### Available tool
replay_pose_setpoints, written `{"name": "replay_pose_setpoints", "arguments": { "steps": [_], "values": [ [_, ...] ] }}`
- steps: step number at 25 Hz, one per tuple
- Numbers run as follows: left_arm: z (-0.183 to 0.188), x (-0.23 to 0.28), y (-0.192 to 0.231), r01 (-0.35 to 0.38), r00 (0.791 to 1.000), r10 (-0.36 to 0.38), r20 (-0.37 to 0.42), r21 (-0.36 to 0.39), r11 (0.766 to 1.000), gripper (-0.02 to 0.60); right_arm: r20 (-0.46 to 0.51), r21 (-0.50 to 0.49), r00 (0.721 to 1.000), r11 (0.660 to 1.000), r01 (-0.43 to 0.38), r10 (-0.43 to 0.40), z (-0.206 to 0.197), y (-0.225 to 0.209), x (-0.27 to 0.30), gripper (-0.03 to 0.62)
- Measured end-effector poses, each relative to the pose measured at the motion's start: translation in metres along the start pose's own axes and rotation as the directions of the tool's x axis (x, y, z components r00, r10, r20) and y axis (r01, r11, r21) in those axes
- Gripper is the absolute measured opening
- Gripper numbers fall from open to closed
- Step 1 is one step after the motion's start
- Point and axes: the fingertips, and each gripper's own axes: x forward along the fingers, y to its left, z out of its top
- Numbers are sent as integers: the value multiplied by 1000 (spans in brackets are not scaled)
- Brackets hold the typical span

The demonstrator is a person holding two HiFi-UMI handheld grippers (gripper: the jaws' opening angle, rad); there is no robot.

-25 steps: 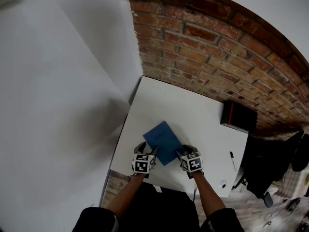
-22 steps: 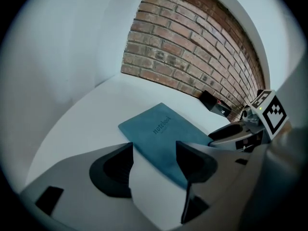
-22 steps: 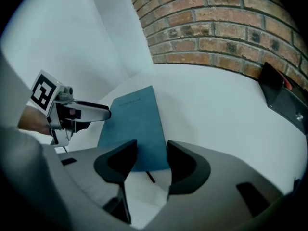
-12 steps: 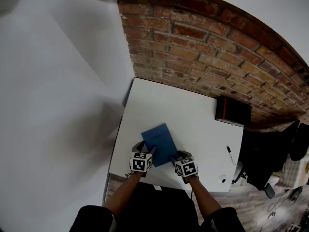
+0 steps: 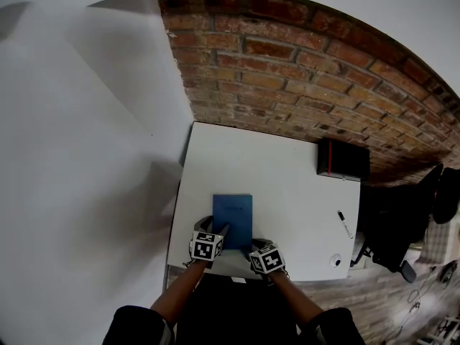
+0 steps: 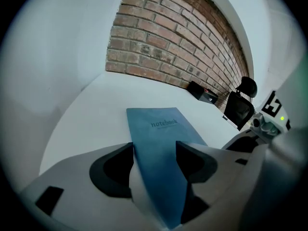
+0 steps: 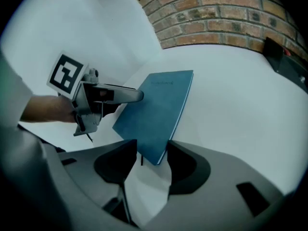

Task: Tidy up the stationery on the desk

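Observation:
A blue notebook [image 5: 233, 218] lies on the white desk [image 5: 287, 185] close to its near edge, its long sides pointing at the brick wall. My left gripper [image 5: 215, 231] is shut on the notebook's near left edge; in the left gripper view the cover [image 6: 161, 129] fills the gap between the jaws [image 6: 154, 153]. My right gripper [image 5: 257, 247] is at the near right corner. In the right gripper view that corner [image 7: 156, 148] sits in the narrow gap of the jaws [image 7: 151, 150], and the left gripper [image 7: 96, 100] shows clamped on the far edge.
A black box with a red stripe [image 5: 343, 160] stands at the desk's far right by the brick wall [image 5: 302, 70]. A pen [image 5: 346, 223] and a small round object [image 5: 334, 261] lie near the right edge. A black chair [image 5: 392, 236] stands beside the desk.
The notebook has turned from a diagonal lie to square with the desk. Both grippers have drawn back toward the near edge, the right one further left and nearer.

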Motion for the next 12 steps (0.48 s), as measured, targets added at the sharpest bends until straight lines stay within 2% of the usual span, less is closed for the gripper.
{"name": "replay_pose_setpoints", "arguments": {
  "steps": [2,4,12],
  "values": [
    [-3,-2,1,3,1000,-3,-5,12,1000,268,-4,47,999,998,-39,40,0,6,1,213],
    [-2,-3,3,3,1000,-3,-1,16,1000,268,-14,52,998,997,-63,64,1,13,3,213],
    [-5,-9,11,16,1000,-16,-3,43,999,268,-25,53,996,995,-84,85,-2,34,14,212]
  ]
}}
